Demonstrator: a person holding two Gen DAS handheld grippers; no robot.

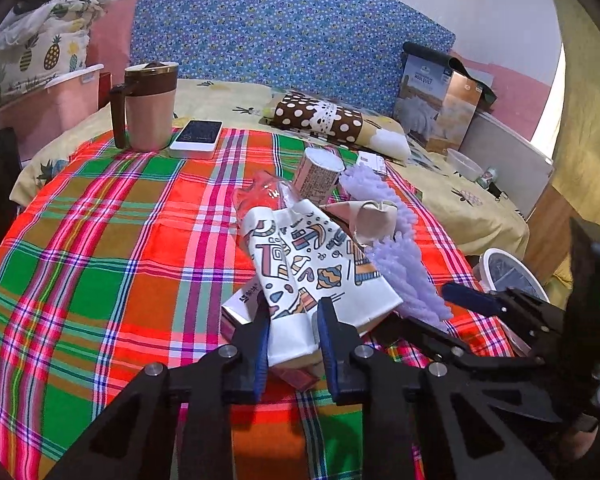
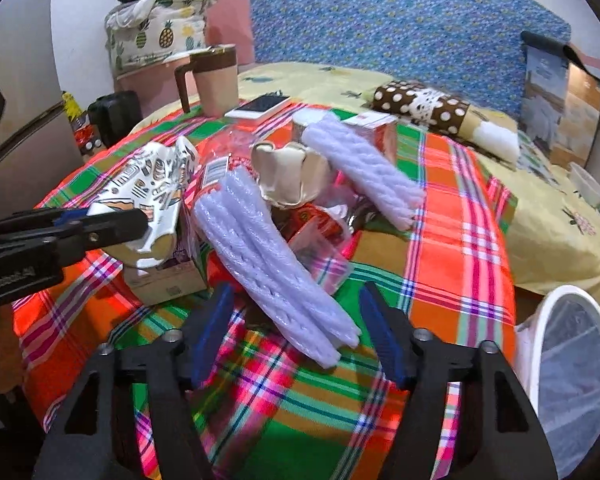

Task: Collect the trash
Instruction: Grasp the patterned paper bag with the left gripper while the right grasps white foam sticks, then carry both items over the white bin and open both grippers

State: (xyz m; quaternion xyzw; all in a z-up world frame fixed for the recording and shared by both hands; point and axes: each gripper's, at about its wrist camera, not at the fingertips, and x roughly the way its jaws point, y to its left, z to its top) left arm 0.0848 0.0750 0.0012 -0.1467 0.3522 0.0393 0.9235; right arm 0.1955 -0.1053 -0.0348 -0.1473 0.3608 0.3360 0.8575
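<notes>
"WOOL QUILT" lettering on boxed quilt package (image 1: 428,96); other labels unreadable

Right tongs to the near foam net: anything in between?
Nothing visible. The right tongs are open with the near end of the purple foam net lying between the fingers. The white bin sits at the table's right edge, path uncluttered.

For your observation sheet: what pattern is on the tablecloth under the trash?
Bright plaid tablecloth: red, green, orange, pink stripes. Left wrist view shows it best.
</notes>
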